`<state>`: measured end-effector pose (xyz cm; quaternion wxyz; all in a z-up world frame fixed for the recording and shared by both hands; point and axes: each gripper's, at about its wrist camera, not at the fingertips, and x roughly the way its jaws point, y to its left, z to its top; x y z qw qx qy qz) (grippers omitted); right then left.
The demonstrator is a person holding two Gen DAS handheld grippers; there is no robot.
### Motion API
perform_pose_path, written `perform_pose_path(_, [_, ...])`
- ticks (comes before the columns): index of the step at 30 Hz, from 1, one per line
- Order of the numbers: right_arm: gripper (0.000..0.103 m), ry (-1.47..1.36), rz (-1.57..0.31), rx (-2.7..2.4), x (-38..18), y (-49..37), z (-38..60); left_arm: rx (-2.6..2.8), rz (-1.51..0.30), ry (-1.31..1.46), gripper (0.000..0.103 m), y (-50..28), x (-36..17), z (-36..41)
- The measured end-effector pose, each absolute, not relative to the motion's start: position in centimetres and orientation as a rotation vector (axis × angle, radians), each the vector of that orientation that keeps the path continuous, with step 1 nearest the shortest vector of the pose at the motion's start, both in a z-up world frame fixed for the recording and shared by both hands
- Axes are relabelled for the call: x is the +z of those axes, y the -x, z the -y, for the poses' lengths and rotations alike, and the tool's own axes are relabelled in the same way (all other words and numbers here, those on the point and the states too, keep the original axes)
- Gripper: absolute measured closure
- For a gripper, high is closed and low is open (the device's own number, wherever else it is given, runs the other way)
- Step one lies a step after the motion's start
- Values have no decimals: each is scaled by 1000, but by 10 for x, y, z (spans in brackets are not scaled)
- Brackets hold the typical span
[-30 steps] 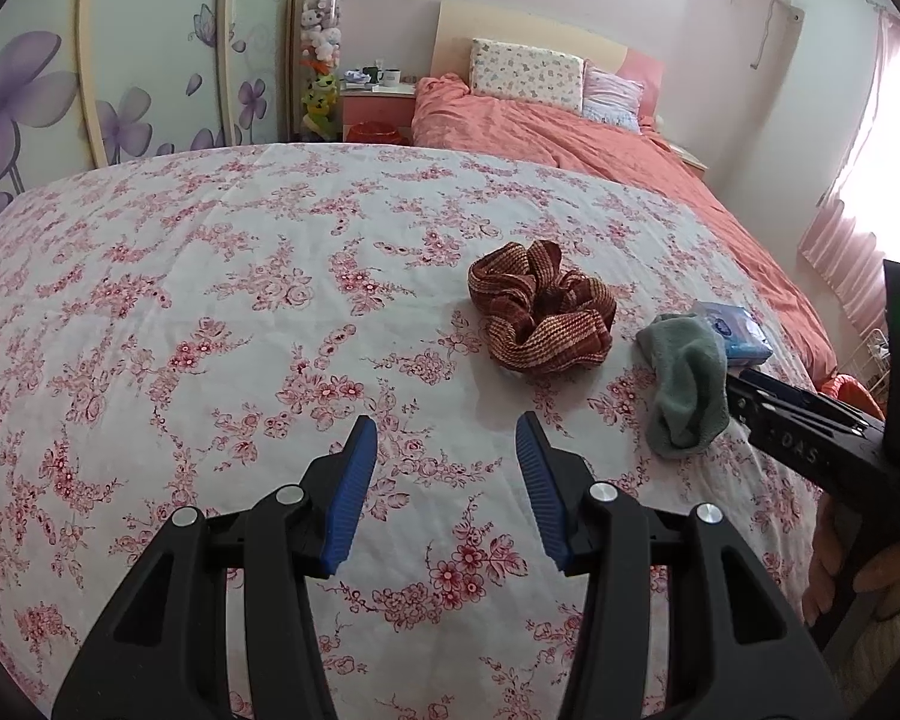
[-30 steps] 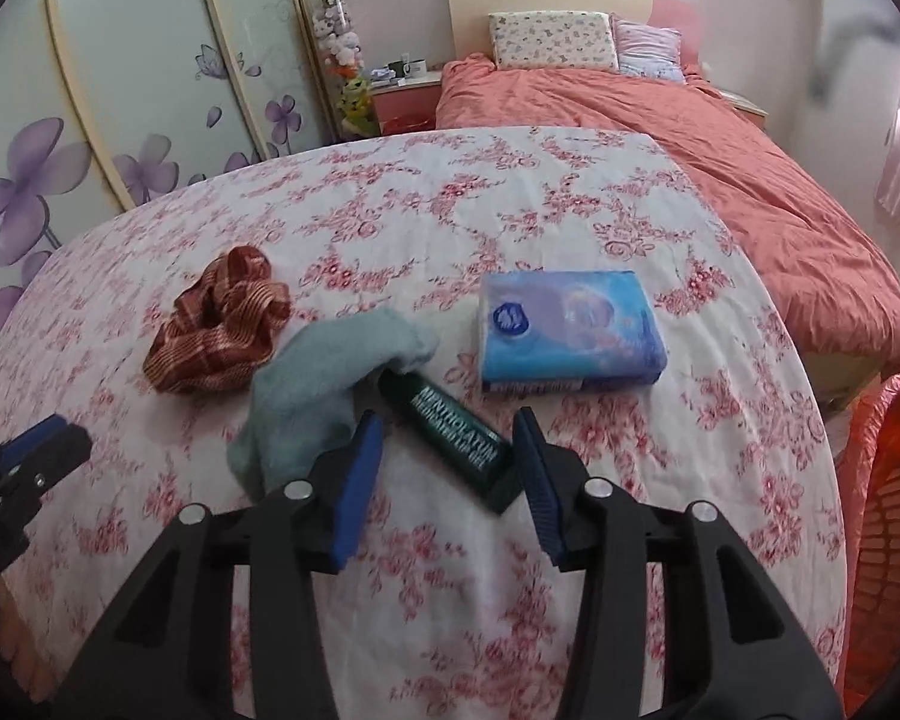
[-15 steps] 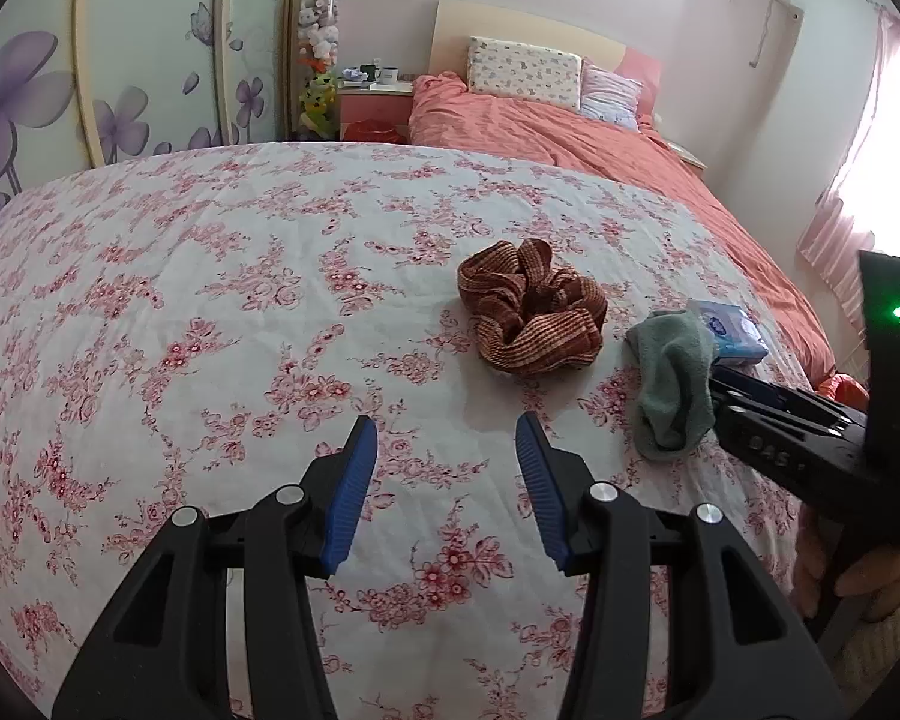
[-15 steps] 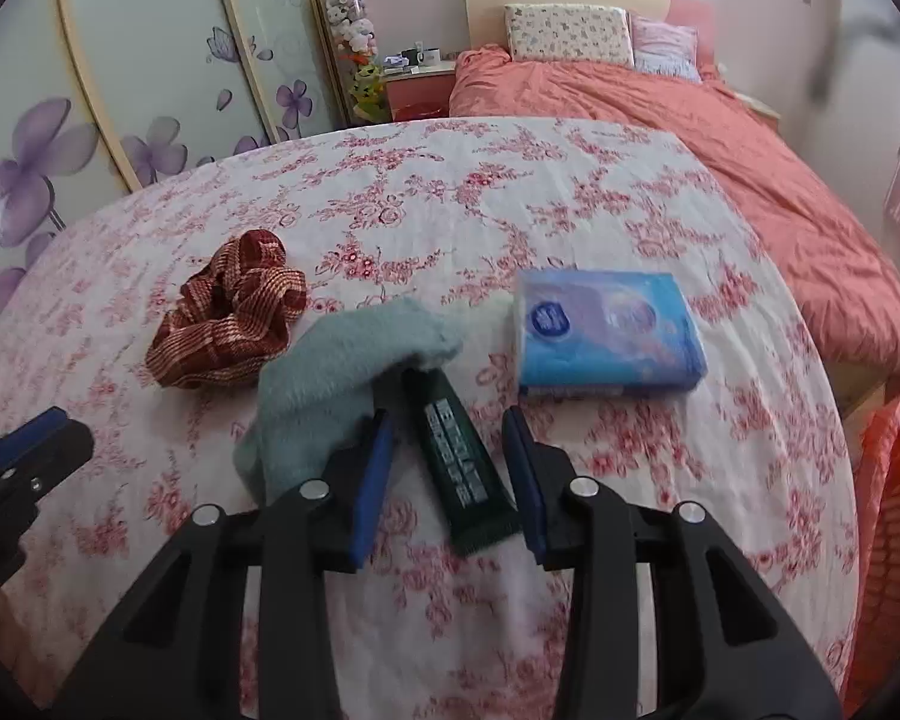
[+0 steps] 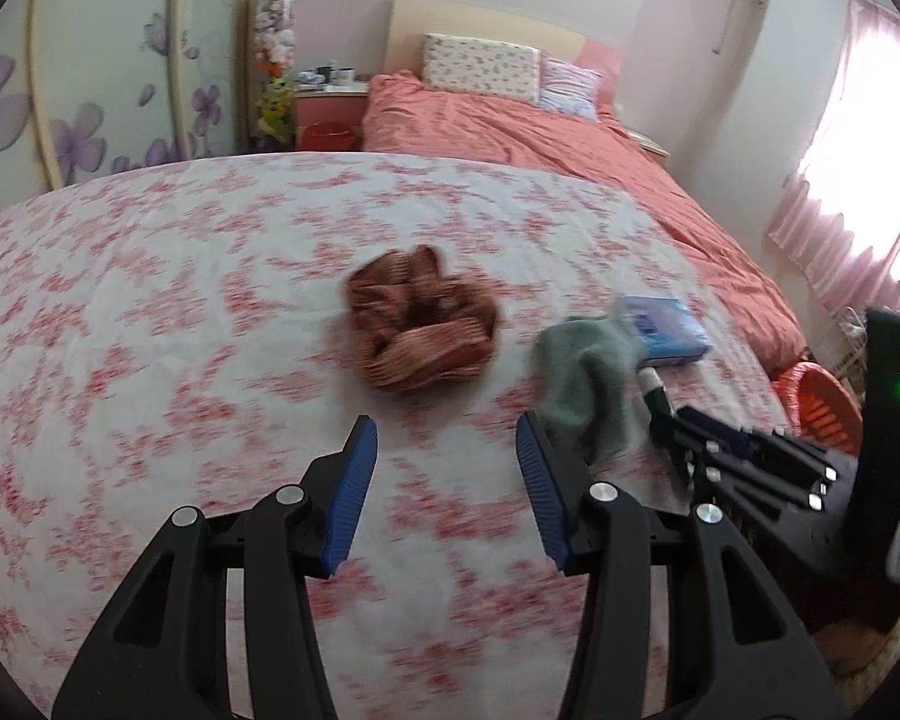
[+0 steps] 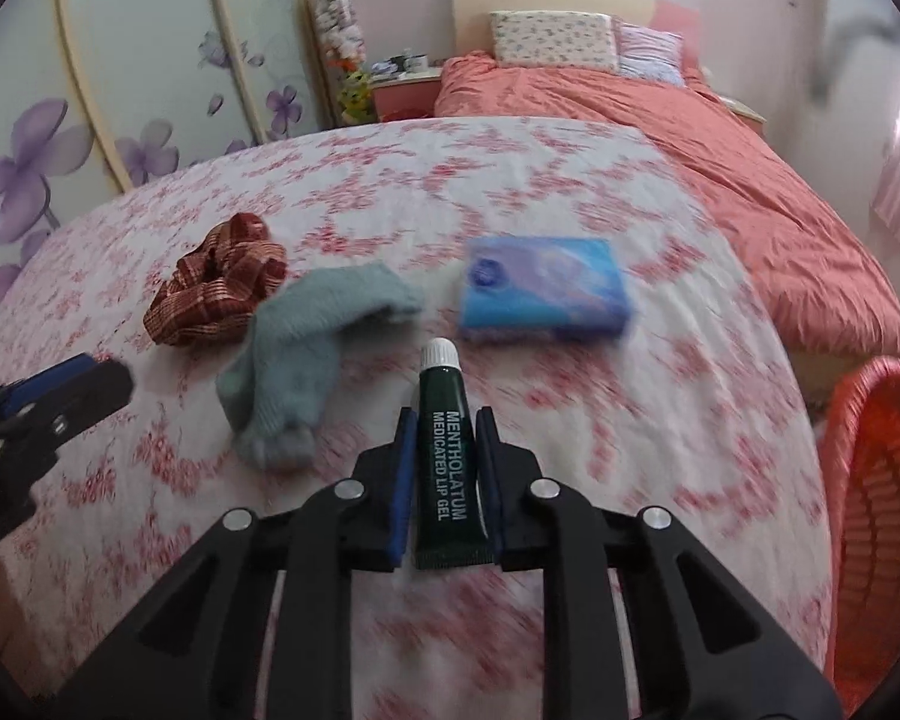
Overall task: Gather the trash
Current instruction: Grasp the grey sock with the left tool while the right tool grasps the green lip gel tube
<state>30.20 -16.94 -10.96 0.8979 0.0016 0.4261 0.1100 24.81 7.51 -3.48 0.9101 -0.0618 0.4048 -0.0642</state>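
Note:
A dark green lip gel tube (image 6: pixel 447 456) with a white cap lies lengthwise between the fingers of my right gripper (image 6: pixel 446 414). The jaws are closing and the blue pads press its sides. The left wrist view shows only the tube's cap (image 5: pixel 651 381), poking out of the right gripper (image 5: pixel 669 420). A grey-green sock (image 6: pixel 306 348) lies just left of the tube. My left gripper (image 5: pixel 445 420) stands open over the floral bed sheet (image 5: pixel 150 330) with nothing between its fingers. It is short of a crumpled red plaid cloth (image 5: pixel 423 330).
A blue tissue pack (image 6: pixel 540 288) lies beyond the tube, to the right. An orange plastic basket (image 6: pixel 876 480) stands on the floor off the bed's right edge. A second bed with a salmon cover (image 6: pixel 720 138) fills the back right.
The right jaws have narrowed onto the tube, which has come out from under the sock and now points straight ahead. The left gripper has drifted right, still open.

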Motion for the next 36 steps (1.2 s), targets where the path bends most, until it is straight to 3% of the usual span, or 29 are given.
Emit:
perform_pose_path(11, [83,-132,-819,138,-96,-269,243,-157,-875,50,54,-280,-47,-13])
perform_pose_path(31, [83,-194,-792,116,-93,-242,280,-130,-906,52,55,-294,-55,9])
perform_pose_path(33, [83,-197,-788,112,-92,-239,283,-130,-919,66,61,-296,-58,8])
perform_pose_path(35, [83,-199,-782,108,-91,-236,285,-131,-925,70,82,-296,-60,6])
perform_pose_path(36, [83,-200,-779,105,-90,-235,286,-134,-922,73,86,-294,-59,5])
